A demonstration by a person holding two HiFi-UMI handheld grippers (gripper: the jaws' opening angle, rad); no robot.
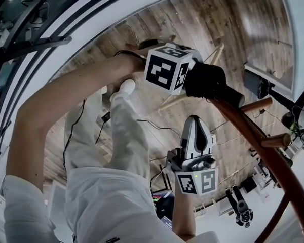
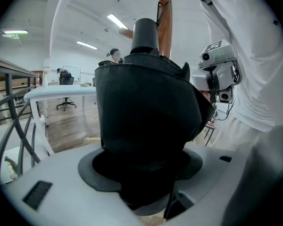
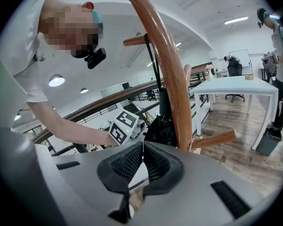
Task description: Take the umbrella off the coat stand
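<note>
no readable text, no legible labels

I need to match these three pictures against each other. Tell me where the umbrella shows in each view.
Head view: the umbrella is a black bundle at upper centre, at the top of the brown pole.
Left gripper view: the umbrella fills the centre, close to the camera.
Right gripper view: the umbrella is a small black bundle at centre, just left of the pole.
Shared landmark: the coat stand, a wooden pole beside the umbrella in all three.

An open-plan office or lab. Far off stand a white counter [image 3: 236, 84] and swivel chair [image 3: 234, 70]; strip lights [image 2: 117, 21] overhead, wood floor [image 1: 192, 24].
</note>
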